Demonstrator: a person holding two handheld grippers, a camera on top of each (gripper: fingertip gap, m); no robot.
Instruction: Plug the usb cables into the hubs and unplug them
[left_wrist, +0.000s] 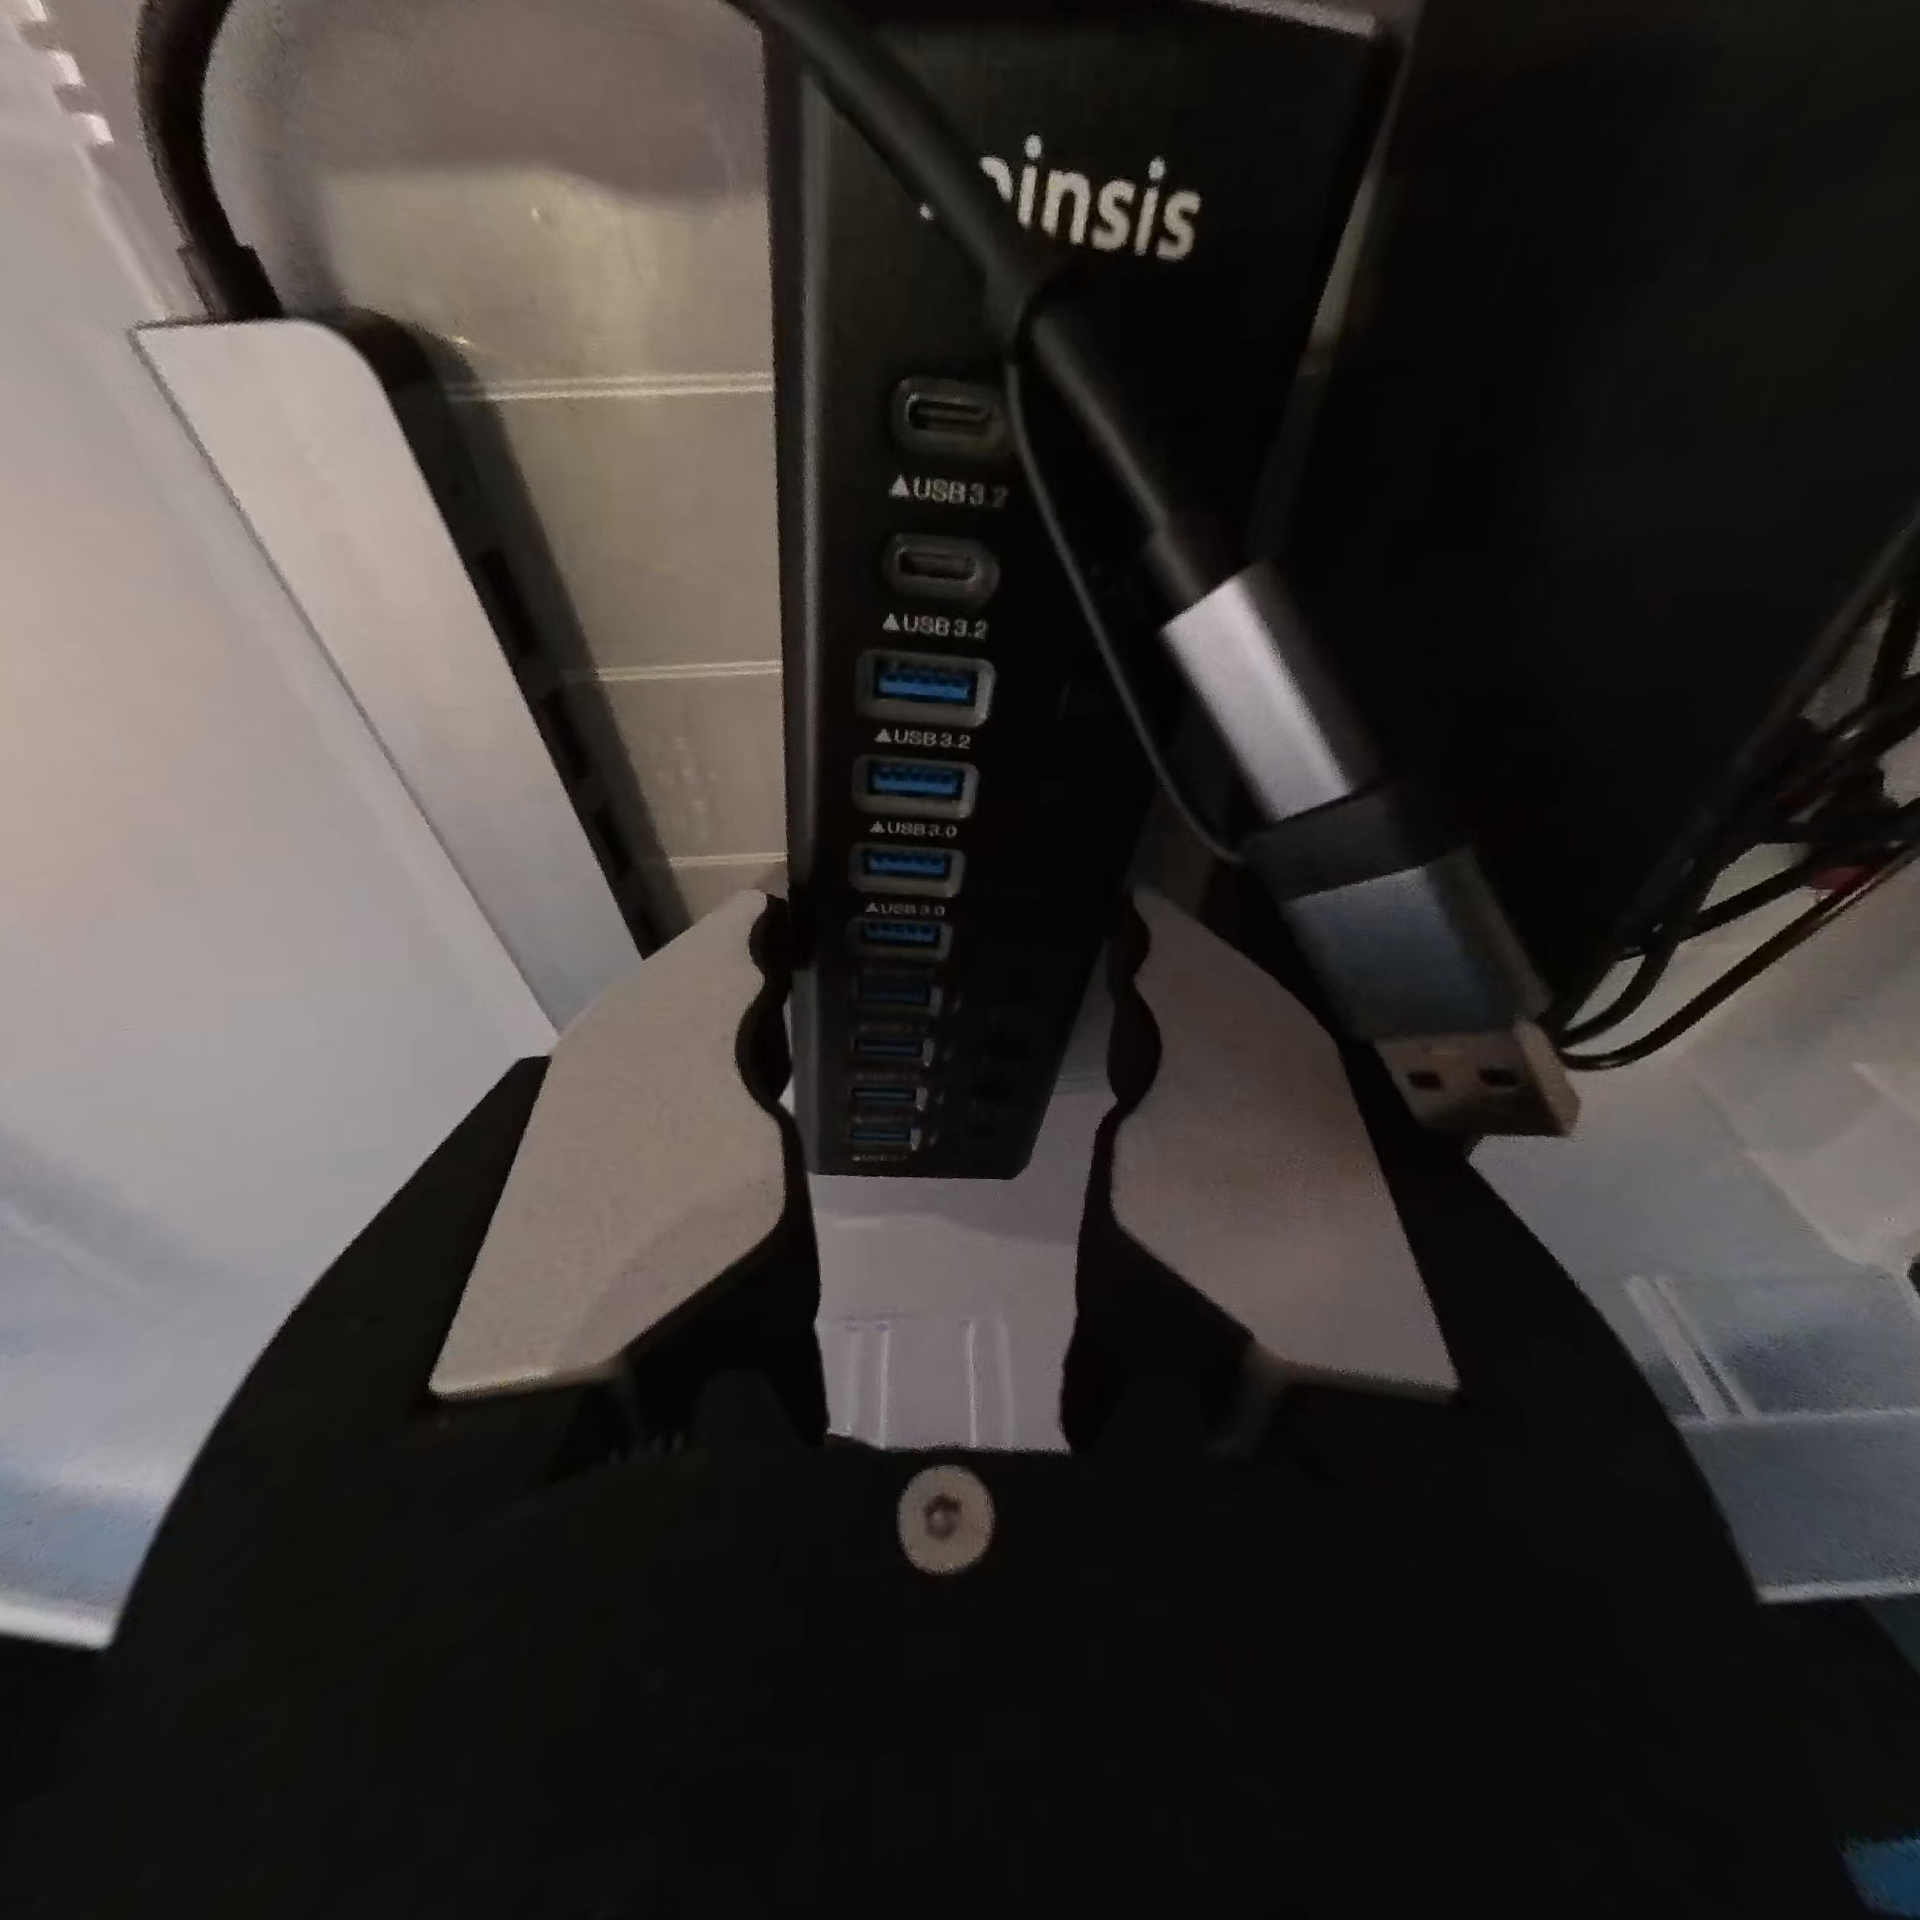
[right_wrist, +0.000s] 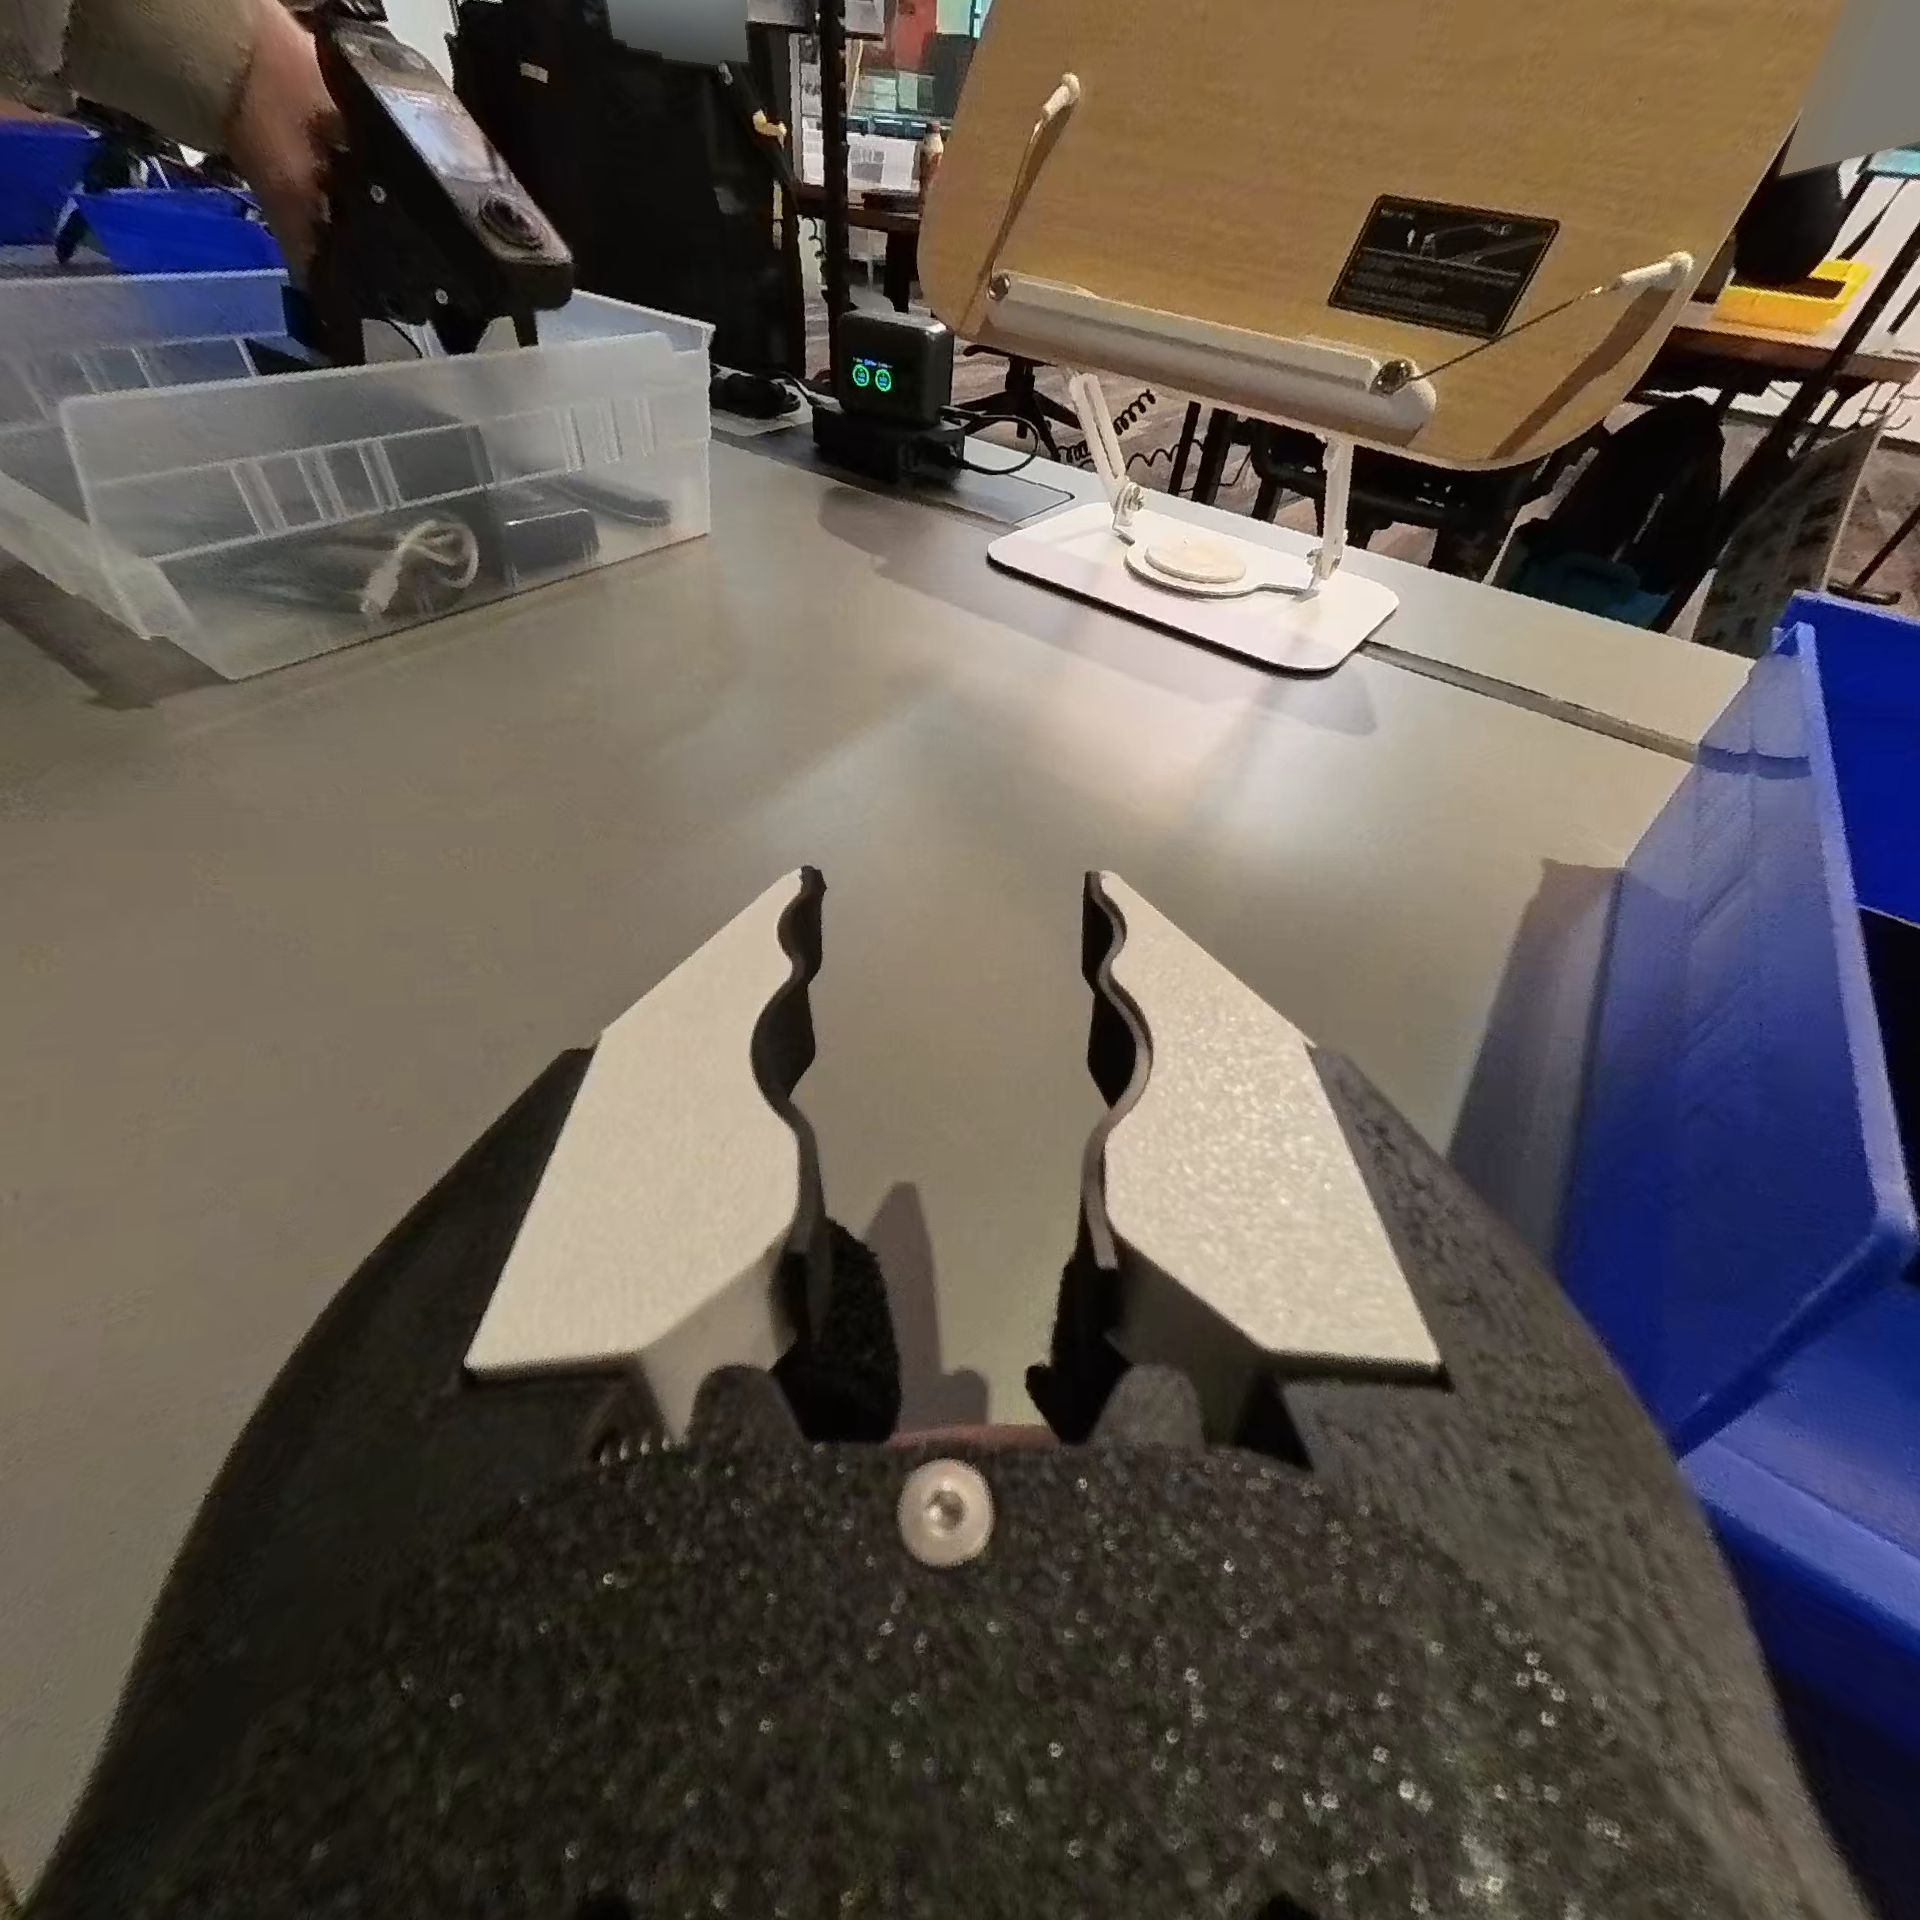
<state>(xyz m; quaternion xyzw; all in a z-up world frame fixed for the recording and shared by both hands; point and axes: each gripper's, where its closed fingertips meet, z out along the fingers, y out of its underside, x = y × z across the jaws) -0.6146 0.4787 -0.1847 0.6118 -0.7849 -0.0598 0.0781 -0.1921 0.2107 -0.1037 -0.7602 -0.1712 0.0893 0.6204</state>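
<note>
The left gripper (left_wrist: 951, 935) sits deep in a clear plastic bin (right_wrist: 416, 499), its jaws standing apart on either side of the black hub (left_wrist: 935, 727), and room there is tight. A silver hub (left_wrist: 343, 623) leans just to the left; a dark box (left_wrist: 1610, 520) crowds the right. A loose USB plug (left_wrist: 1455, 1070) on its cable hangs just beside the right jaw, with thin wires (left_wrist: 1766, 935) behind, possibly tangled; the blur hides that. Ahead of the right gripper (right_wrist: 954, 904) the grey worktop (right_wrist: 727, 779) lies open. A blue bin (right_wrist: 1714, 1039) walls its right side, and a tilted wooden stand (right_wrist: 1299, 156) blocks the far edge.
</note>
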